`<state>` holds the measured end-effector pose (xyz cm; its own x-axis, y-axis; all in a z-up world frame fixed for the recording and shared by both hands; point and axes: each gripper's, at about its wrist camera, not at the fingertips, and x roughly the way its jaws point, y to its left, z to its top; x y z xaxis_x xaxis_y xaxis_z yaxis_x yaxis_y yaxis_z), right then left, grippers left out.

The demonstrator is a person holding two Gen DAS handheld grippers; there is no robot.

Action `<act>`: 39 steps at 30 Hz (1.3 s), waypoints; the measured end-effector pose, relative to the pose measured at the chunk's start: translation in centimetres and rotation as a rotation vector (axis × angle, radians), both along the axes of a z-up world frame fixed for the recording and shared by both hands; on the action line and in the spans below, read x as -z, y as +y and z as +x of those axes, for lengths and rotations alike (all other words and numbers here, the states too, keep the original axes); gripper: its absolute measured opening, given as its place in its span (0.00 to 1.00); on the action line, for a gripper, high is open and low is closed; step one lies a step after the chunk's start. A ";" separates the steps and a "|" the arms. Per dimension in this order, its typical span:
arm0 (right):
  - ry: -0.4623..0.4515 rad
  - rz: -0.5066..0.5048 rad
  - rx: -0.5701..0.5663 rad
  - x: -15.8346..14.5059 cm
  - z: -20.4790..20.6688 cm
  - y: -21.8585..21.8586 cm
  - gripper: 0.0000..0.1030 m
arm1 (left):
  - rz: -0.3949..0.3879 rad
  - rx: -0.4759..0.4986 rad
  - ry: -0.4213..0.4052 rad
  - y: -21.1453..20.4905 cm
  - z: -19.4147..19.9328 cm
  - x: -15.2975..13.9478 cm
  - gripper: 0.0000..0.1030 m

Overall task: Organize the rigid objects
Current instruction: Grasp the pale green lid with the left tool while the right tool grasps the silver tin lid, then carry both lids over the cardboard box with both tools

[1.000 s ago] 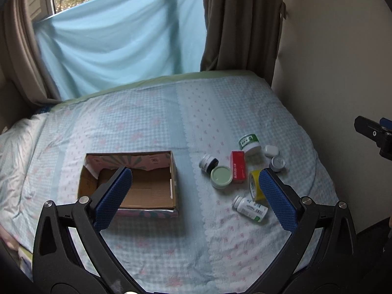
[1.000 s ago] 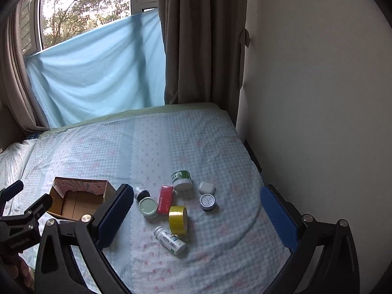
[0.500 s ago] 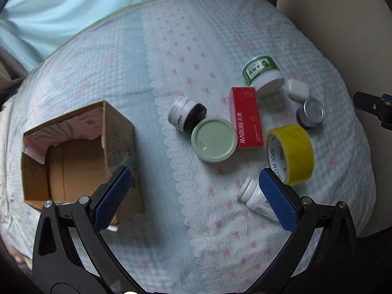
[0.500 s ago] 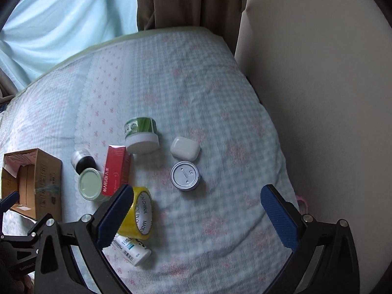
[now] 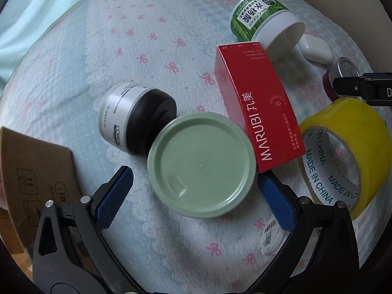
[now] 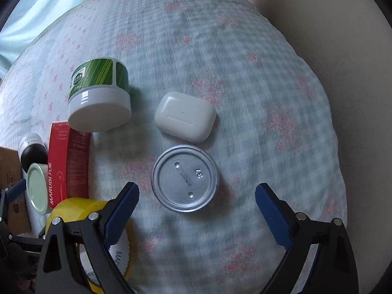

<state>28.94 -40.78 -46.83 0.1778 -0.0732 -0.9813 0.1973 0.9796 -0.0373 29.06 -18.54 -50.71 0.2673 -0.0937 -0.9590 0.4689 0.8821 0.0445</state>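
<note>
2 handheld grippers point steeply down over a bed covered in a pale blue checked quilt (image 6: 245, 78) with pink bow prints.

The left gripper (image 5: 193, 191) has its jaws spread wide, nothing pressed between them. Its blue pads flank a round pale green lid (image 5: 202, 164) lying flat on the quilt, with a gap on each side. Just beyond the lid, a small white jar with a black cap (image 5: 136, 120) lies on its side, its cap touching the lid's rim. To the right, a red box (image 5: 257, 105) printed MARUBI lies flat, its lower corner touching the lid. A green-labelled white tub (image 5: 265, 24) lies tipped at the box's far end, and a yellow roll of tape (image 5: 348, 152) stands on edge at the right. A white pill bottle (image 5: 270, 237) shows only partly behind the right finger. The corner of a cardboard box (image 5: 36, 171) sits at the left edge.

The right gripper (image 6: 197, 208) has its jaws apart but closing. Between and just ahead of its blue pads sits a small round silver tin (image 6: 185, 178), untouched by either pad. A white earbud case (image 6: 185, 116) lies just beyond the tin, apart from it. The green tub, red box and tape roll lie to the left in this view, the tape partly hidden behind the left finger.
</note>
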 end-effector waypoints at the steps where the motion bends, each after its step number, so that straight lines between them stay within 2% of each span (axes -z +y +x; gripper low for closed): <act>1: 0.020 -0.013 -0.016 0.5 0.2 0.2 0.84 | 0.000 0.020 0.001 -0.3 0.1 0.3 0.97; 3: 0.039 -0.017 -0.035 1.2 0.4 0.3 0.76 | 0.010 0.056 -0.006 -0.7 0.2 0.5 0.95; 5: 0.048 -0.011 -0.037 1.7 0.5 0.3 0.72 | 0.016 0.092 -0.013 -1.1 0.2 0.5 0.92; 8: 0.061 -0.029 -0.043 2.5 0.6 0.4 0.69 | 0.020 0.133 -0.011 -1.8 0.1 0.6 0.81; 11: 0.080 -0.016 -0.042 2.9 0.9 0.7 0.61 | 0.025 0.144 -0.015 -2.2 0.1 0.6 0.79; 13: 0.077 -0.017 -0.050 3.0 0.9 1.1 0.56 | 0.032 0.137 -0.020 -2.2 0.1 0.4 0.71; 14: 0.076 -0.012 -0.058 3.1 0.9 1.4 0.50 | 0.036 0.129 -0.025 -2.1 0.1 0.3 0.68; 15: 0.078 -0.021 -0.061 3.0 0.9 1.6 0.49 | 0.029 0.123 -0.022 -1.9 0.2 0.2 0.67; 26: 0.073 -0.016 -0.053 2.5 0.8 1.7 0.48 | 0.006 0.085 -0.007 -0.4 0.4 -0.4 0.66; 29: 0.059 -0.016 -0.048 1.3 0.0 0.8 0.48 | 0.002 0.072 -0.011 -0.1 0.7 -0.7 0.66; 33: 0.036 -0.018 -0.048 -1.5 0.2 1.0 0.48 | -0.008 0.050 -0.018 0.4 0.1 -2.6 0.66; 39: -0.032 -0.022 -0.045 -7.1 -0.4 1.2 0.48 | -0.042 -0.001 -0.072 1.3 -0.2 -8.6 0.66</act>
<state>28.51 -39.57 -39.73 0.2130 -0.0858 -0.9733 0.1545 0.9866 -0.0531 28.82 -17.20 -42.09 0.3359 -0.1337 -0.9324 0.4651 0.8843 0.0408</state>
